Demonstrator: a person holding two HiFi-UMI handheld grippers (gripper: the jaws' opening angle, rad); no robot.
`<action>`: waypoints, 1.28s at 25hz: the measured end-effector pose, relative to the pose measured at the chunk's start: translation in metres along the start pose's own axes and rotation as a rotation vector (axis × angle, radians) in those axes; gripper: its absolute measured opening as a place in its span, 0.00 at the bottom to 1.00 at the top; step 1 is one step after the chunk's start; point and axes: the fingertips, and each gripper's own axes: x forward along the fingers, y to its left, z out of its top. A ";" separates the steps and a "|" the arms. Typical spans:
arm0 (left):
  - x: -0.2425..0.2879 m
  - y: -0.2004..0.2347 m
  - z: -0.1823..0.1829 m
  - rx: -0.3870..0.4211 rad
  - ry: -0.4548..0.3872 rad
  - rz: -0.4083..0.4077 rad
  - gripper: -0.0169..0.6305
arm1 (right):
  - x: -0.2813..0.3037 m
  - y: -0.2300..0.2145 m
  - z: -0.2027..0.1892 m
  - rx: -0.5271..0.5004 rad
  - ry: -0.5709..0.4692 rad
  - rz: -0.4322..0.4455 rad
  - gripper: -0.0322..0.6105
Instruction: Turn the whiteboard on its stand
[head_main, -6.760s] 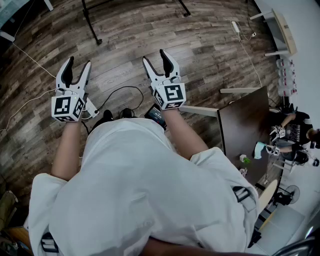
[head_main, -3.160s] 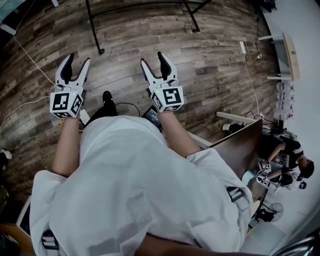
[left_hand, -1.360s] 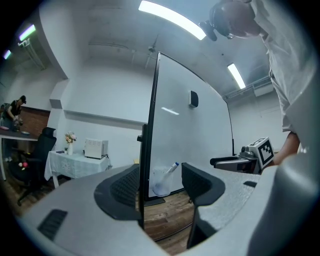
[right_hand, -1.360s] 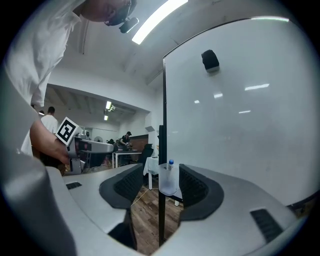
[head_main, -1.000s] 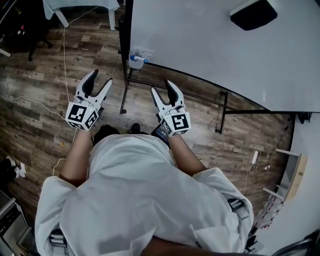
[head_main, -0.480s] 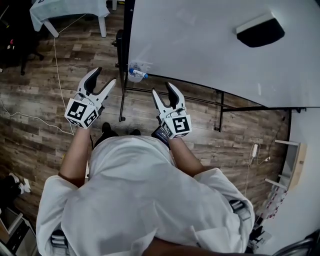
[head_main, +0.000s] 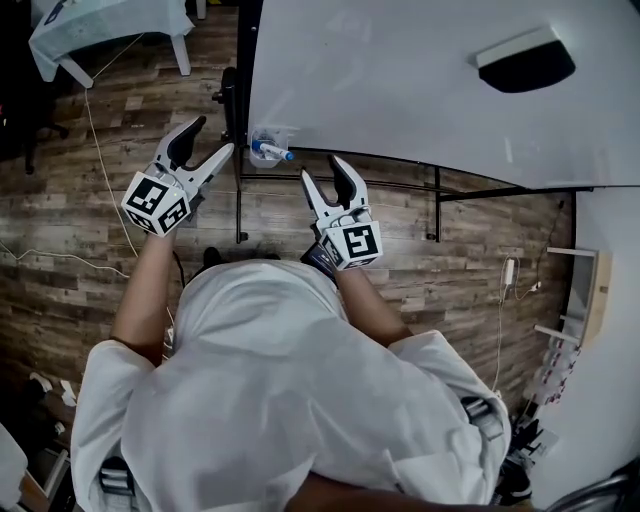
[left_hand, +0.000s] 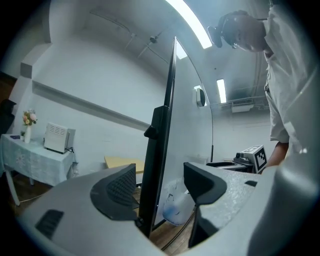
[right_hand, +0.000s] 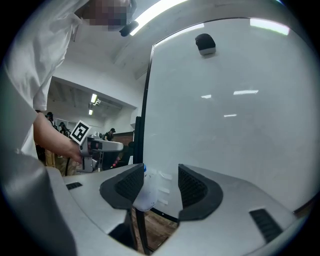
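Observation:
The whiteboard (head_main: 420, 90) fills the top right of the head view, with a black eraser (head_main: 525, 62) stuck on it and a black upright (head_main: 243, 110) of the stand along its left edge. My left gripper (head_main: 210, 138) is open just left of that upright. Its jaws have just been opening, and nothing is between them. In the left gripper view the upright (left_hand: 159, 150) lines up with the gap of the left gripper (left_hand: 160, 187), a little ahead of the tips. My right gripper (head_main: 325, 172) is open and empty below the board's lower edge, facing the whiteboard (right_hand: 230, 125).
A clear marker cup (head_main: 265, 150) with a blue-capped marker hangs at the board's lower left corner. The stand's black base rails (head_main: 435, 205) run over the wood floor. A cloth-covered table (head_main: 100, 20) stands at the upper left, with a white cable (head_main: 100, 150) on the floor.
The whiteboard has come closer and lower in the head view. My left gripper has moved right toward the upright and its jaws stand wider. My right gripper has edged nearer the board's lower edge.

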 end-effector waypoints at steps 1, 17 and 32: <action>0.004 0.000 0.000 -0.001 0.006 -0.019 0.46 | 0.000 -0.002 0.001 0.001 -0.003 -0.010 0.38; 0.060 0.007 -0.018 0.034 0.122 -0.338 0.47 | -0.007 -0.022 -0.004 0.016 0.008 -0.121 0.38; 0.071 0.008 -0.014 0.066 0.117 -0.358 0.33 | -0.021 -0.030 -0.009 -0.004 0.029 -0.144 0.36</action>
